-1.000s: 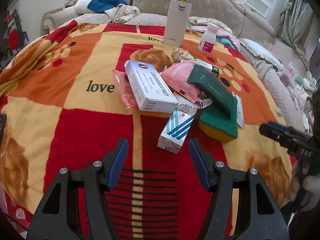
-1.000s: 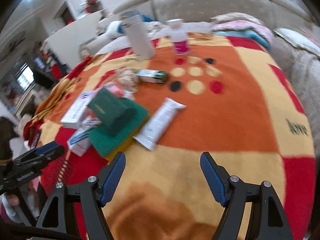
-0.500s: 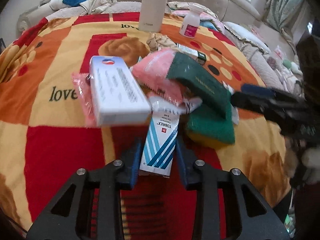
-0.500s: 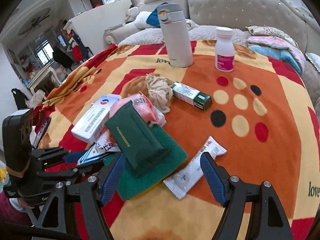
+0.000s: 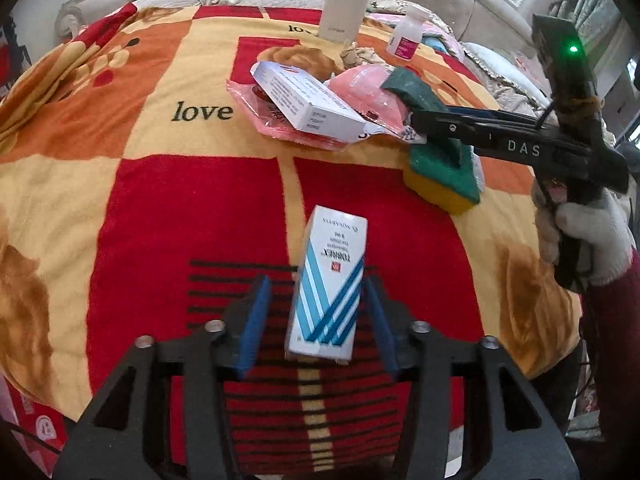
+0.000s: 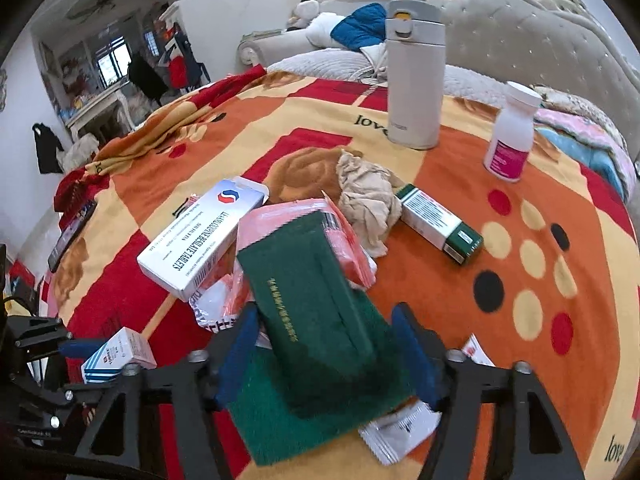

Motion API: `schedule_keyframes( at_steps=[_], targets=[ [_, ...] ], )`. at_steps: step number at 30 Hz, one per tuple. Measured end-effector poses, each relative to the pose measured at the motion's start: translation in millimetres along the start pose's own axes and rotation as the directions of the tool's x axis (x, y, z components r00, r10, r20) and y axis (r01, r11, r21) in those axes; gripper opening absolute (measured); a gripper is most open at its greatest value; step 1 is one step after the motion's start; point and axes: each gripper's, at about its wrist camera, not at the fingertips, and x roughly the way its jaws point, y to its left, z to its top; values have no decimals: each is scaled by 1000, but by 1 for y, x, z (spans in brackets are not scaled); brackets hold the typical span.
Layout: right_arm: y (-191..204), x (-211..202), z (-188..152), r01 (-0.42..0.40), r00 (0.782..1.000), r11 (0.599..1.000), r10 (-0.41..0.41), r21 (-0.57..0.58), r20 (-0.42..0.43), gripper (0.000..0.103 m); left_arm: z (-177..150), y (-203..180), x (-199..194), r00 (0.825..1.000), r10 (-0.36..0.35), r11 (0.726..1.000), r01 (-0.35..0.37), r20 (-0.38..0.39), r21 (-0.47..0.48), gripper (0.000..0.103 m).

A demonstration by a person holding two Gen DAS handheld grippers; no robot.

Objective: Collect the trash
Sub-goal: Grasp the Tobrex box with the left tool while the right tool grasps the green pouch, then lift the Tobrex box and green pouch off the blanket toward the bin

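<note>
A white box with blue stripes (image 5: 328, 288) lies on the red patch of the blanket between the fingers of my left gripper (image 5: 318, 320). Its jaws are opening and the left pad stands clear of the box. Further back is a pile with a white tablet box (image 5: 308, 108), a pink wrapper (image 5: 368, 88) and a green and yellow sponge (image 5: 444, 176). My right gripper (image 6: 326, 348) straddles a dark green box (image 6: 312, 304) that rests on the sponge (image 6: 280, 412). Its jaws are closing, with small gaps left at the pads. A white sachet (image 6: 400, 428) sticks out under the sponge.
A crumpled tissue (image 6: 368, 204) and a green and white carton (image 6: 440, 228) lie behind the pile. A white flask (image 6: 414, 76) and a white bottle with a pink label (image 6: 510, 136) stand at the back. A phone (image 6: 68, 236) lies near the blanket's left edge.
My left gripper shut on the striped box, drew it out of the pile toward me, then widened. My right gripper swung over to the pile, and its jaws narrowed around the dark green box.
</note>
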Motion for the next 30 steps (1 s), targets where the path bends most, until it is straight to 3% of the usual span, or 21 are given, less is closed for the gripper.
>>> schedule_keyframes(
  at_steps=[1,5,8,22,30],
  targets=[
    [1,-1,0,14,1000,1000,-14,-5,4,48,2,-1,2,1000,-3,1000,3,3,-1,48],
    [-5,-17,-8,-9,1000,999,8,41,23,41,7,-4,11,1000,6,1000,-6,17,2,47],
    [-5,-33,-21,-2,999,998,0,58,36,41,10,-6,13,1000,-12,1000,13,23,-14,30],
    [-13,-84,-84,15,996,985,-29,174,79,41,20,-62,-7,991,-99,995,95,95,42,30],
    [-40,-122,-115,77,989,966,-105,247,101,41,27,-114,-5,988,-116,988,104,103,116,30]
  ],
)
